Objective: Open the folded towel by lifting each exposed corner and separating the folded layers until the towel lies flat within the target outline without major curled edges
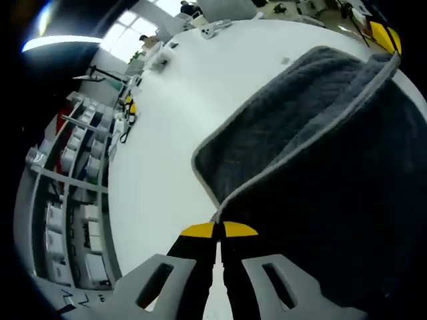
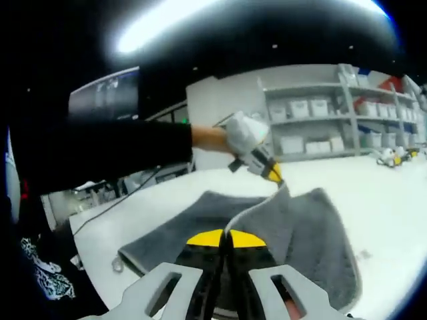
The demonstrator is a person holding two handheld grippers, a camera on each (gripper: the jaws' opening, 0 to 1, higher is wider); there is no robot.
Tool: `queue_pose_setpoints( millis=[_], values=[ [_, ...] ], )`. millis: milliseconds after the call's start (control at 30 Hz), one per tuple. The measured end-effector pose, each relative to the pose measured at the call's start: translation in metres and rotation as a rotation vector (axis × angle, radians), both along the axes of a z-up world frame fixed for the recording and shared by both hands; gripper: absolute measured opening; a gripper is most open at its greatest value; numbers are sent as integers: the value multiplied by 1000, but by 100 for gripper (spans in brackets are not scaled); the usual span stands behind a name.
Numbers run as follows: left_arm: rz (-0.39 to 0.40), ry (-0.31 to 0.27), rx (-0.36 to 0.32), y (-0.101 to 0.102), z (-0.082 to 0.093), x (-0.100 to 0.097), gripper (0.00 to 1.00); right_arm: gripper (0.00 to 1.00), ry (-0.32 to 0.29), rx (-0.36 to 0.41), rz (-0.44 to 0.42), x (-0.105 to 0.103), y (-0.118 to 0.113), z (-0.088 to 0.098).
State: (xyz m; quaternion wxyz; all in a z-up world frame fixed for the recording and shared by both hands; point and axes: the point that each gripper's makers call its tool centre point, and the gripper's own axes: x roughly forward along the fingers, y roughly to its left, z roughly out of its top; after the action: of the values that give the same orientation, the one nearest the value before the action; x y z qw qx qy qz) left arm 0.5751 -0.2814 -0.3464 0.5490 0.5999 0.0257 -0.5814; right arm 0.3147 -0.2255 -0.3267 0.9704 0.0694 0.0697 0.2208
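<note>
A dark grey towel (image 1: 267,133) with a pale hem lies partly on the white table (image 1: 180,87). Its upper layer is lifted off the lower one. My left gripper (image 1: 219,230) is shut on the hem of that raised layer. The right gripper (image 1: 387,37) shows yellow-tipped at the far end of the same hem. In the right gripper view the towel (image 2: 313,233) spreads across the table (image 2: 387,193). My right gripper (image 2: 223,238) is shut on the hem close to the camera. The left gripper (image 2: 273,175), held by a hand in a black sleeve, pinches the raised hem farther off.
Shelving with white bins (image 1: 73,193) runs along the table's left side, and the same sort of shelving (image 2: 320,127) stands behind the table. Small tools (image 1: 213,28) lie at the table's far end. A cable (image 2: 113,203) trails over the left of the table.
</note>
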Motion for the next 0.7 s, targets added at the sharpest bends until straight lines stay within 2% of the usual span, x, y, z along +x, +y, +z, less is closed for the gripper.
queue_pose_setpoints(
  millis=[200,367,567,700],
  values=[
    [26,11,-3,24,2,-5,1,0,1,-16,36,2,18,3],
    [20,16,-11,35,4,-9,1,0,-3,-38,70,5,36,8],
    [17,3,-21,48,13,-12,1,0,-3,-42,100,7,51,14],
    [28,-13,-40,63,19,-11,1,0,-7,-47,120,10,62,18]
  ],
)
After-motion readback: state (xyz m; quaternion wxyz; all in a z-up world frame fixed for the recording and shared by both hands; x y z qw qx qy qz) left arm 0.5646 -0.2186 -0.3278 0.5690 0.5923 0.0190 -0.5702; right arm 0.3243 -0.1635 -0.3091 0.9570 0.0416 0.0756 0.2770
